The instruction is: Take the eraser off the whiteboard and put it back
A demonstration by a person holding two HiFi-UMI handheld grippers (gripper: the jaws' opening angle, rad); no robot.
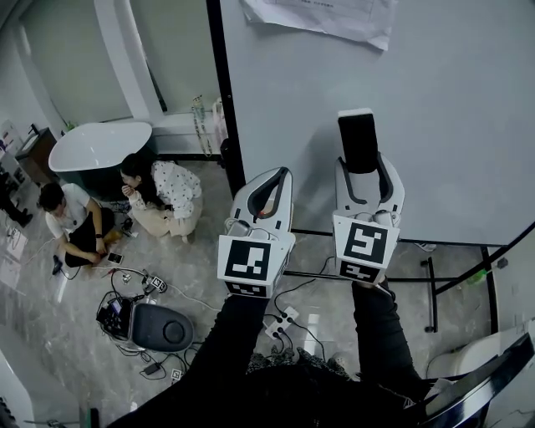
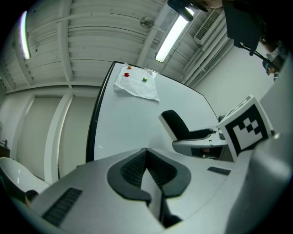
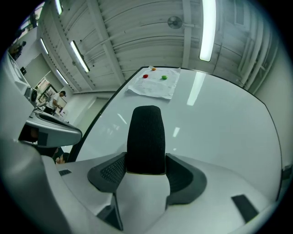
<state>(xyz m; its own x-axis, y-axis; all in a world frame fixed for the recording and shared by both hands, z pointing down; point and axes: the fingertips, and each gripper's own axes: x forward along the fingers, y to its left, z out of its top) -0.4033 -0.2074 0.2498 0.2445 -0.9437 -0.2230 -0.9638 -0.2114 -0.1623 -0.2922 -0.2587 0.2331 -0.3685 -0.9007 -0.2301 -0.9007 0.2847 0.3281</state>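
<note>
The eraser (image 1: 358, 140), a white block with a black felt face, stands upright in my right gripper (image 1: 364, 165), which is shut on its lower end. In the right gripper view the eraser (image 3: 145, 137) sticks out past the jaws of the right gripper (image 3: 145, 161) toward the whiteboard (image 3: 219, 123). I cannot tell whether it touches the whiteboard (image 1: 418, 100). My left gripper (image 1: 277, 178) is beside it on the left, at the board's black edge. In its own view the left gripper (image 2: 146, 153) is shut with nothing in it, and the eraser (image 2: 176, 123) shows to its right.
A sheet of paper (image 1: 326, 17) is pinned with small magnets at the board's top. Left of the board, two people (image 1: 159, 194) sit on the floor by a white tub (image 1: 100, 144). A black device (image 1: 157, 326) with cables and the board's stand bars (image 1: 430, 288) lie below.
</note>
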